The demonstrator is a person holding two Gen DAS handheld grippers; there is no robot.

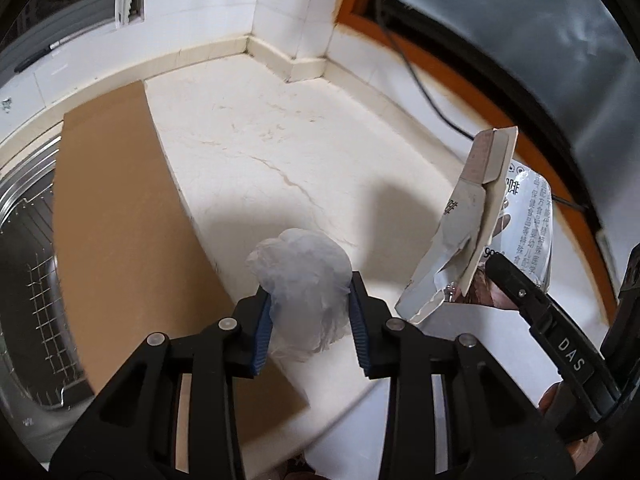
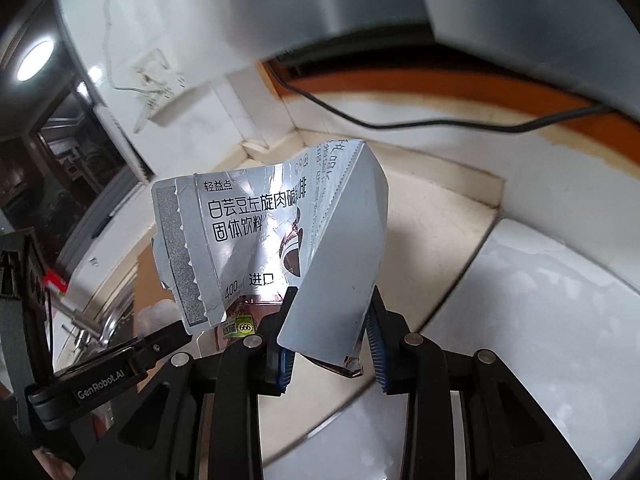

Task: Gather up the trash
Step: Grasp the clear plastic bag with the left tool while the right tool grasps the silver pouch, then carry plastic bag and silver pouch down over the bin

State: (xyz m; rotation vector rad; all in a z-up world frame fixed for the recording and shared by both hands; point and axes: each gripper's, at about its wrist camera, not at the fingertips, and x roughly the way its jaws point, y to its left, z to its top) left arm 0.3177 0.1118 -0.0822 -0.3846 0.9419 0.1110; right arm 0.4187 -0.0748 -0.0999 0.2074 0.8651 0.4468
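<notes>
My left gripper (image 1: 311, 312) holds a crumpled plastic wad (image 1: 304, 280) above the countertop (image 1: 280, 152); a cardboard sheet (image 1: 120, 208) lies on it to the left, a sink (image 1: 28, 264) beyond that. To the right, my right gripper (image 2: 332, 320) holds a flattened carton (image 2: 280, 240) up, a cable (image 2: 400, 120) behind it

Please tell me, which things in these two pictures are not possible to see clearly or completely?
- Left wrist view: the sink rack is cut off by the frame's edge.
- Left wrist view: the right hand-held gripper shows one finger only; the torn box hides the rest.
- Right wrist view: the box hides the counter behind it; where trash goes is not shown.
</notes>
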